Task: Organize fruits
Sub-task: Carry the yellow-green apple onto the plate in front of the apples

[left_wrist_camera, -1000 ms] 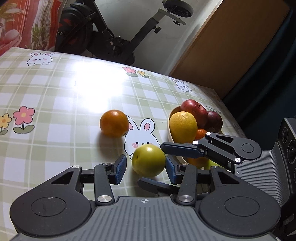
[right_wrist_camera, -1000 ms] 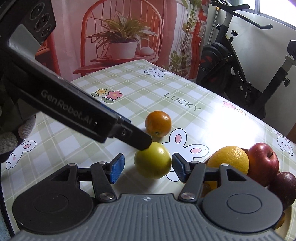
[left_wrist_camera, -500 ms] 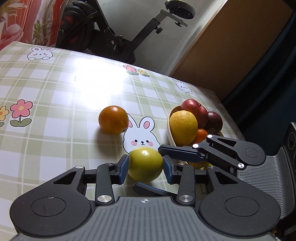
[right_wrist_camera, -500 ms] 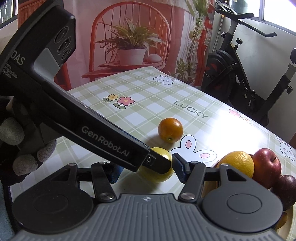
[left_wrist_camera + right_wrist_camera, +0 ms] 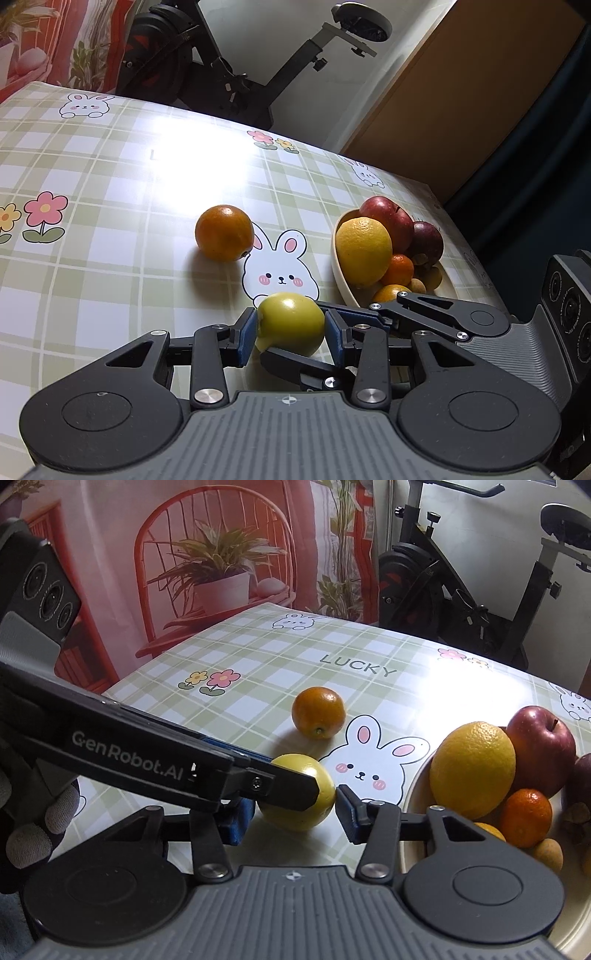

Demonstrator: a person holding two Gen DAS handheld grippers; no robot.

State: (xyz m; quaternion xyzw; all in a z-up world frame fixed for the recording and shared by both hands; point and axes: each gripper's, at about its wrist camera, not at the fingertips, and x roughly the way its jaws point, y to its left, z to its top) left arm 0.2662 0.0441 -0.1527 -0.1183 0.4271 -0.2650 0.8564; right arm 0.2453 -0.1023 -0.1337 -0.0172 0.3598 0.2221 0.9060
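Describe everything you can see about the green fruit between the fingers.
The green fruit is round, smooth and yellow-green with a glossy highlight, apple-like. It sits low over the checked tablecloth, in front of the printed bunny and left of the bowl. The left gripper has its blue pads pressed on both sides. The right gripper straddles it, apparently touching only on one side. No bruises show; its underside is hidden.

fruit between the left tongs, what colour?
Yellow-green fruit, best seen in the left wrist view.

The left gripper (image 5: 295, 794) hides part of the green apple (image 5: 299, 794); the bowl (image 5: 413, 805) seems cropped.
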